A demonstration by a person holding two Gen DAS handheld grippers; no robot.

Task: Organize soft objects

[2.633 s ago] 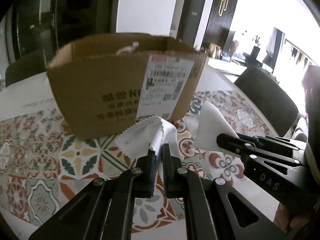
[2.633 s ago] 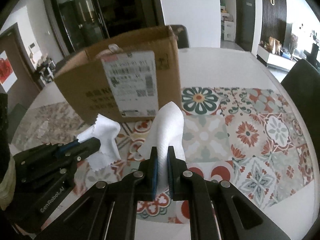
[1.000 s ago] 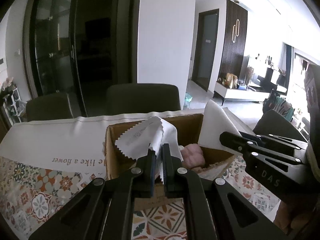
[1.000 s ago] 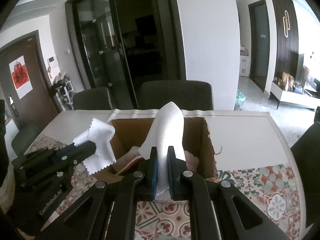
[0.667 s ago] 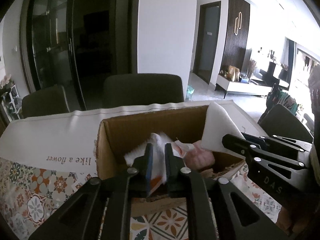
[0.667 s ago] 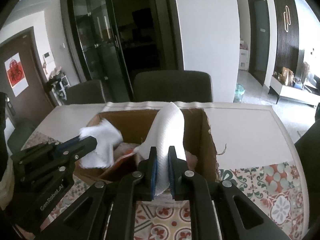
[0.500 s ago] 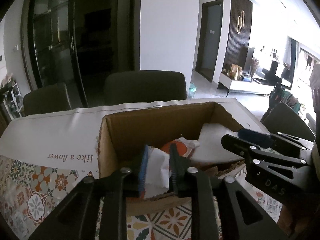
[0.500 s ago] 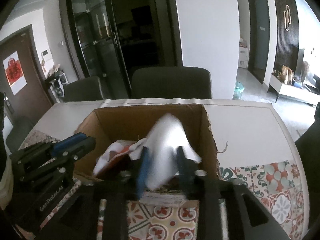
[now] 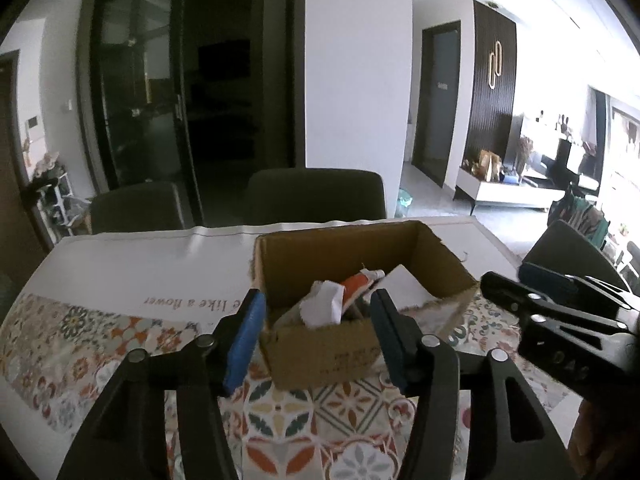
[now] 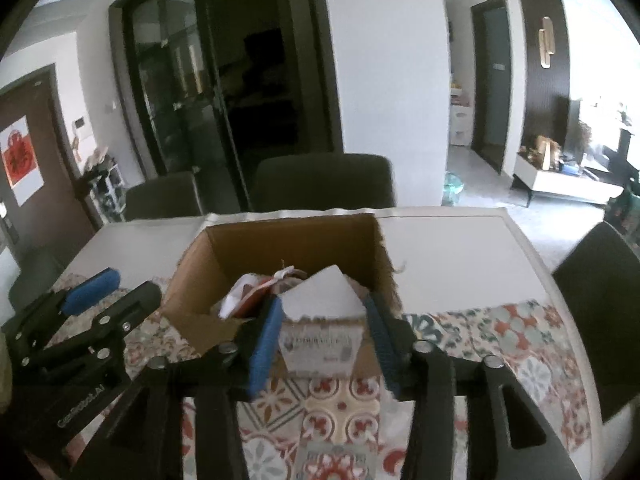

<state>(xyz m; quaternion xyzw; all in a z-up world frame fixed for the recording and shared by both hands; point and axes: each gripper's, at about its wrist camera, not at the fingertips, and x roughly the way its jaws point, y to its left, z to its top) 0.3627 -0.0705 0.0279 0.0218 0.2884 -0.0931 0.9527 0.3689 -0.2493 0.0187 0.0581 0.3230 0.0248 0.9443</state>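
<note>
I am spreading both the left gripper (image 9: pixel 318 322) and right gripper (image 10: pixel 322 326), releasing 2 white cloths (image 9: pixel 324 308) so they are settling inside the cardboard box (image 9: pixel 320 350).

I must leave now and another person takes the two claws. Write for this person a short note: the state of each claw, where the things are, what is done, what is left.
Left claw: open, nothing held; its jaws have just been opening.
Right claw: open, nothing held; its jaws have just been opening too.
Things: the small white cloth and the bigger white cloth both lie inside the cardboard box, on top of the other soft items there. The box stands on the patterned tablecloth.
Done: both cloths are dropped in the box.
Left: no other loose soft thing is in view; look around the table beyond these views before you stop.
</note>
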